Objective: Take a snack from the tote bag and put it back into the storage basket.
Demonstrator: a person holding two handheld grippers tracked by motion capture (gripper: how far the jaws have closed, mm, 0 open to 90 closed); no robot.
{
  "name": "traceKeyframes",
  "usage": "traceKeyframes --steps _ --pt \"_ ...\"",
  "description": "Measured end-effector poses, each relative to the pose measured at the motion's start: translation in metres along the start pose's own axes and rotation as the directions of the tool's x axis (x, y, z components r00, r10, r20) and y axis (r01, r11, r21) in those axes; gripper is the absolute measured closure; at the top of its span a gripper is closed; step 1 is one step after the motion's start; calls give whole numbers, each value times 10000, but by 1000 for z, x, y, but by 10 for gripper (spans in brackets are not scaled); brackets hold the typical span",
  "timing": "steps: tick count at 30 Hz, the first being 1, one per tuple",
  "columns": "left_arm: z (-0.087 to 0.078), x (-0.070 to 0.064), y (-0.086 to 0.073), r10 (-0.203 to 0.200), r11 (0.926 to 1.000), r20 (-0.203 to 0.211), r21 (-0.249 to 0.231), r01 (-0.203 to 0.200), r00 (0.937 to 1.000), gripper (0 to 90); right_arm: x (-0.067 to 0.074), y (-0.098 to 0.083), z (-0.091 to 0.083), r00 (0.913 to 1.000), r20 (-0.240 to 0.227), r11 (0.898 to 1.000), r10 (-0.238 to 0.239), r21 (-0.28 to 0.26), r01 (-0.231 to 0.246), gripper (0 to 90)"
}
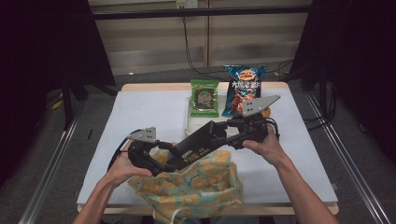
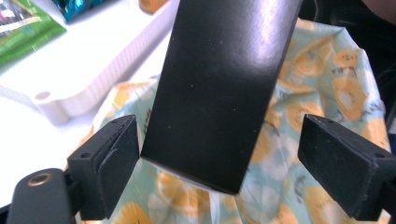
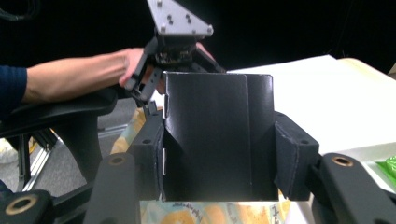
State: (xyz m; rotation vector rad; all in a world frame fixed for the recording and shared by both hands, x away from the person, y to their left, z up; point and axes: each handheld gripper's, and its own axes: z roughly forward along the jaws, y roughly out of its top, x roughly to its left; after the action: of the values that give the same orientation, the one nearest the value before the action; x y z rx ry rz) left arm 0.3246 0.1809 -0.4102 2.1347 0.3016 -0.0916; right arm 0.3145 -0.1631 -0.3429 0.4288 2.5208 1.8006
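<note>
A pale wooden worktop [image 1: 140, 87] carries a white sheet [image 1: 144, 121] that covers nearly all of it. On the sheet, toward the far edge, lies a white tray [image 2: 100, 79]. At the near edge sits a cloth bag printed with yellow lemon slices [image 1: 201, 184], its lower part spilling over the worktop's front edge toward the person.
</note>
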Motion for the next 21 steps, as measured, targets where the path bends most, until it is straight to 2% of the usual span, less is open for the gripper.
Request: traceKeyframes --steps 1,2,3,6,8,10,12,14,16,21 --pt "0 0 0 0 10000 0 0 0 10000 123 0 0 -1 10000 65 9999 -10 -127 10 452" --pt "2 -1 0 -8 9998 -171 -217 4 9999 144 1 0 -2 10000 99 9999 -6 -154 7 452" --pt "3 -1 0 66 9998 -269 -175 -71 9996 151 1 0 -2 10000 87 9998 -2 -191 4 452" --pt "7 1 0 65 9990 -238 -450 -75 9997 203 2 1 -2 9999 107 9996 -39 -266 42 452" --pt "10 4 0 12 9990 -313 -438 -26 9995 178 2 1 -2 10000 -35 9992 10 -400 -12 452" --pt "11 5 -1 2 9984 -221 -564 -15 9998 176 3 2 -2 10000 29 9993 -59 -359 60 452" --pt "10 5 0 166 9983 58 -564 -163 9998 244 3 1 -3 10000 61 9992 -33 -408 35 452" --pt "10 3 0 267 9978 123 -617 -259 9996 275 2 0 -4 10000 -68 9987 13 -501 -17 452" --pt "10 3 0 248 9987 327 -451 -233 9992 299 1 -2 -4 9999 -138 9988 16 -482 -23 452" --pt "9 0 1 682 9977 790 -39 -681 9945 387 -1 -7 -7 9988 -484 9993 104 -340 -120 428"
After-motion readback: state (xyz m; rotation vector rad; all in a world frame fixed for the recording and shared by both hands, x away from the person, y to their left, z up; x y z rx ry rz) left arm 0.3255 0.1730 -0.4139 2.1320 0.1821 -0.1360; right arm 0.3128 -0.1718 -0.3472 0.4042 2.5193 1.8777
